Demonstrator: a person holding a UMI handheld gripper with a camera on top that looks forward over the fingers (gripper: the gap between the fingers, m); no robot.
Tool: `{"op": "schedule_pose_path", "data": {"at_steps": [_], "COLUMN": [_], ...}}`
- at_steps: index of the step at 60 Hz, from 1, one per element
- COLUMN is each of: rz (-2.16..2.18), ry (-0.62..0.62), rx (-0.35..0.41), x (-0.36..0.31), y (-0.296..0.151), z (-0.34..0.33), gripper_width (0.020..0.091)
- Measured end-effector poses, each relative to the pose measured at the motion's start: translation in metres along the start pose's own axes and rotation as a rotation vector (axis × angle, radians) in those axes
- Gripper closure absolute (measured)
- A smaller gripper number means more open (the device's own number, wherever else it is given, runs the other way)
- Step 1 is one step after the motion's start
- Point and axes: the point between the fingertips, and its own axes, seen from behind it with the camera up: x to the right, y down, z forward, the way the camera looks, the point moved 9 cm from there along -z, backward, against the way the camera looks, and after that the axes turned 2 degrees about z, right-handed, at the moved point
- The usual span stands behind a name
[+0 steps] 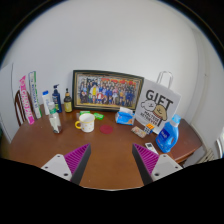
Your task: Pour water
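Note:
A white mug (87,122) stands on the brown wooden table (105,150), well beyond my fingers. Left of it stands a small clear bottle (55,122). A red coaster-like disc (107,128) lies just right of the mug. My gripper (110,160) hovers over the near part of the table, open, with purple pads (76,158) spread wide and only bare wood between them.
A framed group photo (105,92) leans at the back. A white gift bag (158,106) and a blue spray bottle (169,134) stand at the right. Several bottles (56,99) and a pink package (24,100) stand at the left.

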Motion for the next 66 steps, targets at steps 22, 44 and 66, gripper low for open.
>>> {"op": "schedule_pose_path", "data": {"at_steps": [22,44,66], "rz": [-0.041,0.027,0.019], "ry": [-0.227,-0.314,-0.256], "rx": [0.017,0.145,0.17], "x": [-0.132,-0.303,-0.341], "y": [0.006,-0.014,0.0], "z": [0.043,0.183,0.294], "gripper_width": [0.0247,0.0249,0.0489]}}
